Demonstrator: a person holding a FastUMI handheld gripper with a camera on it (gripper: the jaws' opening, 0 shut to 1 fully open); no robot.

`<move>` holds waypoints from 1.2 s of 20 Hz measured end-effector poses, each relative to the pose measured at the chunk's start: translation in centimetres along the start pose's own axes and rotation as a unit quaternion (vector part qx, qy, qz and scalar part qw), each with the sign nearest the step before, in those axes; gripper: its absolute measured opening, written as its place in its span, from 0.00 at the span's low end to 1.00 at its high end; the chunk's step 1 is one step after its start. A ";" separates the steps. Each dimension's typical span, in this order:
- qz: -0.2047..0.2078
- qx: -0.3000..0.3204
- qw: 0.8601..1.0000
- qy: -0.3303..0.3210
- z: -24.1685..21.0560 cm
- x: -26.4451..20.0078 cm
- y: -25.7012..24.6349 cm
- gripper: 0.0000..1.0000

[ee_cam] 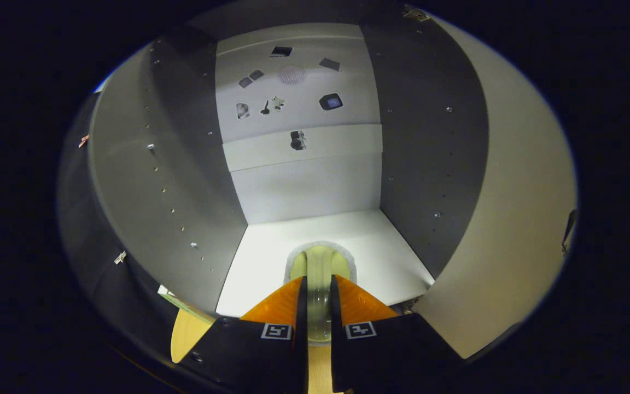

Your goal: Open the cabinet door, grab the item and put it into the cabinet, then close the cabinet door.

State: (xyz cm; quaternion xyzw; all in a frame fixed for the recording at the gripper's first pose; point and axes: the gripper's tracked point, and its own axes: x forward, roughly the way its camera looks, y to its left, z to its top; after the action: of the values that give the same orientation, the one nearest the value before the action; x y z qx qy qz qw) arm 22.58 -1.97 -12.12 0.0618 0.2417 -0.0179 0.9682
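I am looking into the open cabinet point(315, 186), which has grey side walls and a white back panel. Its white floor point(380, 257) lies just ahead of my fingers. My gripper point(318, 287) is shut on a pale yellow-green item point(319, 262) with a grey fuzzy rim. The item's narrow, glossy part sits between both fingers, and its rounded end reaches out over the front half of the cabinet floor. I cannot tell whether it touches the floor. The cabinet door point(517, 219) stands swung open at the right of the cabinet.
The back panel point(298, 93) carries several small dark cutouts and fittings. The left side wall point(162, 180) shows a row of shelf-pin holes. A light wooden surface point(188, 331) shows below the cabinet's front left corner, beside my left finger.
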 end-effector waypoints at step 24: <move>-0.024 0.011 1.000 0.016 -0.8 9.5 -0.2 0.74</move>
State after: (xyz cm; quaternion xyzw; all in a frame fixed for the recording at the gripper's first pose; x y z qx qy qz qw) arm 30.57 -2.06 -17.33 0.0667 0.2588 -0.0429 0.9627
